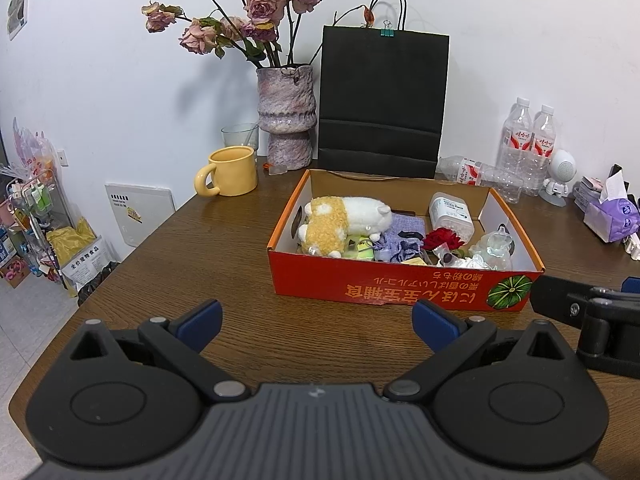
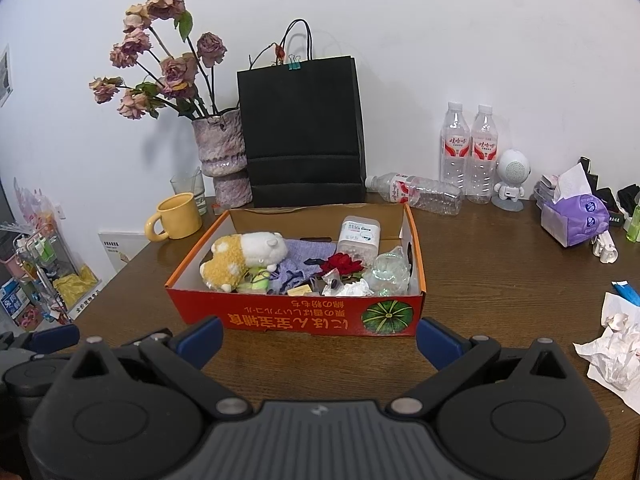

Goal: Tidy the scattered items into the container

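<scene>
The left gripper (image 1: 316, 322) is spread wide with nothing between its blue pads (image 1: 200, 322), hanging low over bare table (image 1: 224, 264) short of the box. The right gripper (image 2: 318, 336) is the same: fingers wide apart, empty, pointed at the box front. Both sit side by side and back from the work, which reads as a resting stance rather than a reach.

Just ahead is the orange box (image 2: 296, 318), the container for this job, set square in the middle of the table so either hand can drop things in from the near side. It already holds a plush toy (image 2: 240, 260), a purple cloth (image 2: 304, 256), a red flower (image 2: 340, 264), a white plastic tub (image 2: 358, 236) and a clear crinkled wrapper (image 2: 390, 272), piled loosely against one another.

Off to the right, well apart from the box, crumpled paper (image 2: 612, 356) lies near the table edge on the right gripper's side. It looks like the only loose scrap left, so the task seems nearly done, and that paper would likely fall to the right hand.

The yellow mug (image 1: 230, 172), vase (image 1: 286, 116), black bag (image 1: 382, 100) and water bottles (image 2: 468, 148) line the back wall, seemingly as fixtures.
</scene>
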